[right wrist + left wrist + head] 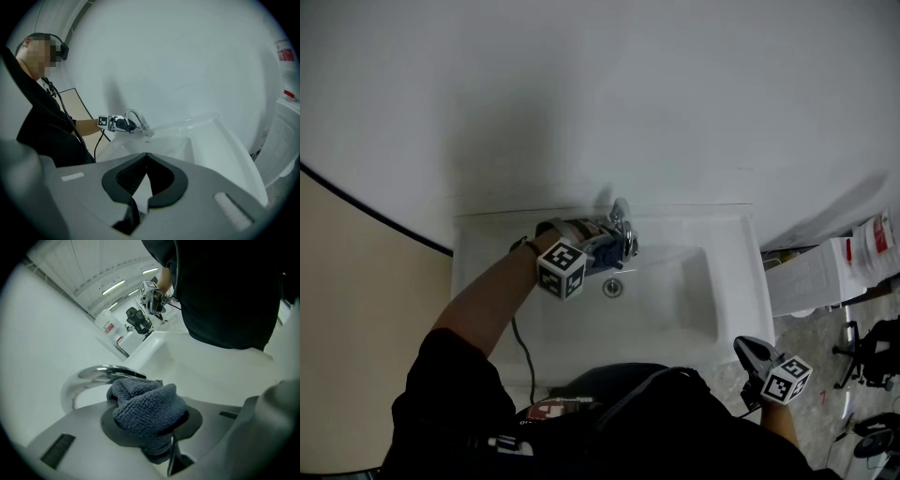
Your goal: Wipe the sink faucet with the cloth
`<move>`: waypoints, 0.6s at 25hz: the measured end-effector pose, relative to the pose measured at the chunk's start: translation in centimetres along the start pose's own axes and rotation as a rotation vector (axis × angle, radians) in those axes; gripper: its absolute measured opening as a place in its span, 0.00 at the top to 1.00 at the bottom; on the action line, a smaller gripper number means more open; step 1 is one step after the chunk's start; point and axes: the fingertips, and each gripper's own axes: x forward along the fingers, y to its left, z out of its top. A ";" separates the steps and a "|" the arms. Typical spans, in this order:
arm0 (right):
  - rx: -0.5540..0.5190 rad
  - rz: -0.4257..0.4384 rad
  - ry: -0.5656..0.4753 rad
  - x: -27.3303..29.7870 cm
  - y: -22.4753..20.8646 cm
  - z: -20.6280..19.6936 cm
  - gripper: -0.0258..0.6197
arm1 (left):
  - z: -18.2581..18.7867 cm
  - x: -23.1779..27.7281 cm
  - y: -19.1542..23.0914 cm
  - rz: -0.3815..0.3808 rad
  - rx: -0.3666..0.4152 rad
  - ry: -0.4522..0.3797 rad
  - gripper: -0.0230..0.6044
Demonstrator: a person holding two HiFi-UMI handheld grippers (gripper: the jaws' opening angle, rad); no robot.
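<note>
A white sink (731, 281) stands against the wall with a chrome arched faucet (622, 223) at its back rim. My left gripper (602, 249) reaches to the faucet from the left, shut on a bunched blue-grey cloth (606, 255). In the left gripper view the cloth (146, 414) fills the gap between the jaws of my left gripper (152, 423) and lies against the faucet's curved spout (96, 375). Off the sink's front right corner my right gripper (750, 351) is shut on nothing. Its own view shows my right gripper (146, 182) with jaws together and the faucet (136, 117) far off.
The drain (612, 288) lies in the basin below the faucet. A white cabinet (811, 277) and a container with a red label (874, 239) stand right of the sink. An office chair (874, 349) is on the floor at right. A black cable (521, 345) hangs from the left arm.
</note>
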 end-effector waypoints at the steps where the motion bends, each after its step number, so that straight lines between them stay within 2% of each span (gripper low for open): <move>1: 0.000 -0.002 0.000 0.0 -0.1 -0.1 0.96 | -0.5 0.6 -0.7 -0.001 -0.064 -0.004 0.78; 3: 0.006 -0.008 0.002 -0.1 -0.1 -0.3 0.96 | -3.2 1.7 -0.7 0.068 -0.308 0.008 0.78; 6: 0.011 -0.015 0.011 -0.4 -0.3 -0.4 0.96 | -8.2 1.2 2.6 0.276 -0.730 0.048 0.78; 7: 0.011 -0.018 0.012 -0.5 -0.4 -0.4 0.96 | -9.2 0.7 4.1 0.331 -0.830 0.049 0.78; 9: 0.013 -0.023 0.012 -0.7 -0.5 -0.6 0.96 | -10.5 0.3 6.5 0.396 -0.957 0.061 0.78; 11: 0.017 -0.024 0.016 -0.7 -0.5 -0.9 0.96 | -11.0 0.8 7.9 0.402 -0.974 0.105 0.78; 13: 0.016 -0.025 0.024 -0.8 -0.4 -1.2 0.96 | -10.8 1.5 8.4 0.358 -0.899 0.183 0.78; 15: 0.020 -0.032 0.026 -1.0 -0.7 -1.5 0.96 | -10.5 1.8 8.6 0.308 -0.785 0.276 0.78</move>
